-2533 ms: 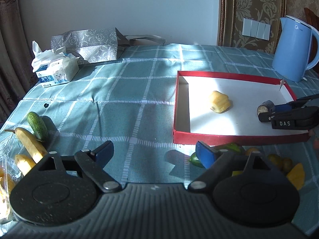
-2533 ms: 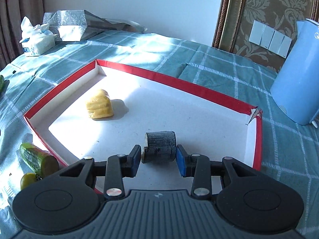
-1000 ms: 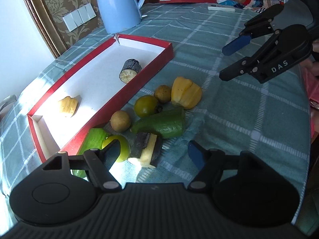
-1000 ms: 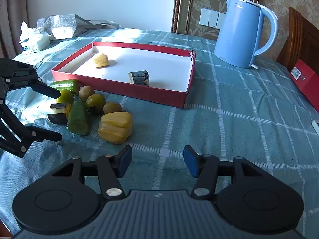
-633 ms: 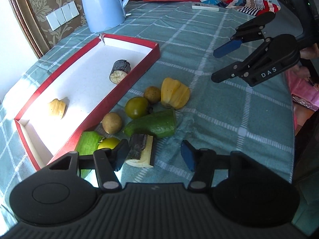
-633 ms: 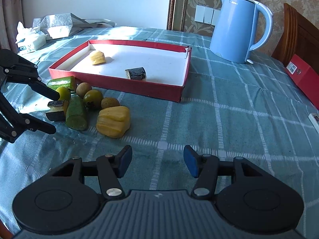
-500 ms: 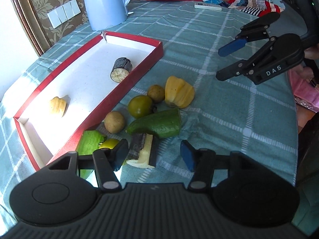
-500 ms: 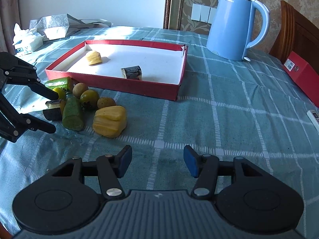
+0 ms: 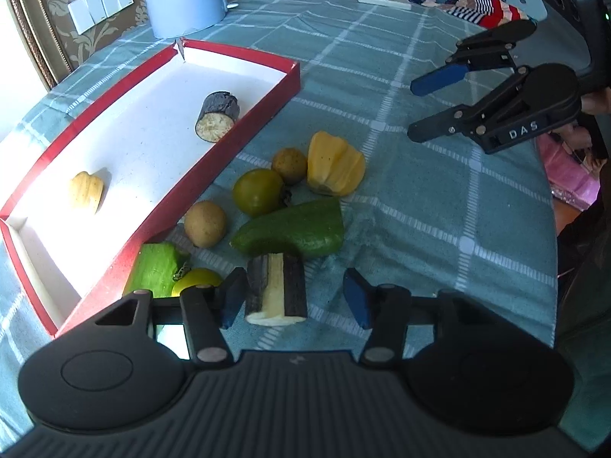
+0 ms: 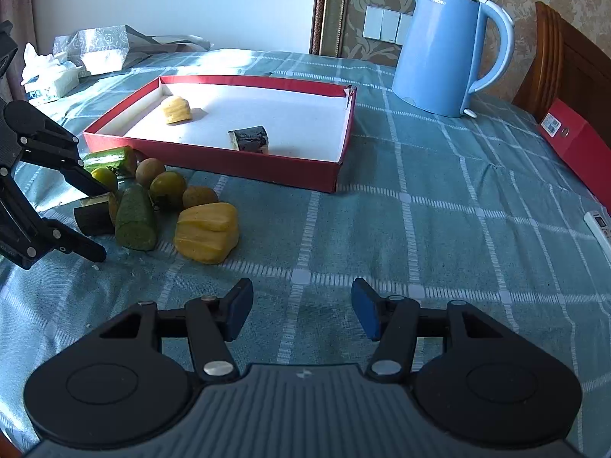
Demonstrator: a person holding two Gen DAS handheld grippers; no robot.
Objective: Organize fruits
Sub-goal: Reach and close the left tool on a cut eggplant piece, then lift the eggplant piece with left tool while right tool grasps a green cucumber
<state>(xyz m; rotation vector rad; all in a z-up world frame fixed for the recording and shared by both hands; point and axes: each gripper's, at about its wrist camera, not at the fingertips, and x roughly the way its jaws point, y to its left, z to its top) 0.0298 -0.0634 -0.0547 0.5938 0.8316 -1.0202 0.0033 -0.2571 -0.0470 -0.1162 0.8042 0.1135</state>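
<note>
A cut banana piece (image 9: 275, 286) with dark peel and pale flesh lies on the checked cloth between the fingers of my left gripper (image 9: 294, 299). Its jaws are closing; the left pad is at the peel and the right pad stands apart from it. Behind it lie a green chunk (image 9: 294, 229), a yellow chunk (image 9: 334, 170), a green round fruit (image 9: 257, 192) and two brown ones. The red tray (image 9: 267, 103) holds a dark stub (image 9: 217, 116) and a small yellow piece (image 9: 86, 191). My right gripper (image 10: 301, 305) hovers open over bare cloth, nothing in it.
A blue kettle (image 10: 443, 49) stands behind the tray's far corner. A red box (image 10: 573, 141), a remote (image 10: 599, 225) and a wooden chair (image 10: 565, 57) are at the right. A tissue pack (image 10: 49, 76) and a grey bag (image 10: 99, 45) sit at the far left.
The right gripper has left the dark stub in the tray and pulled back. The left gripper swung over to the fruit pile and its jaws narrowed around the banana piece.
</note>
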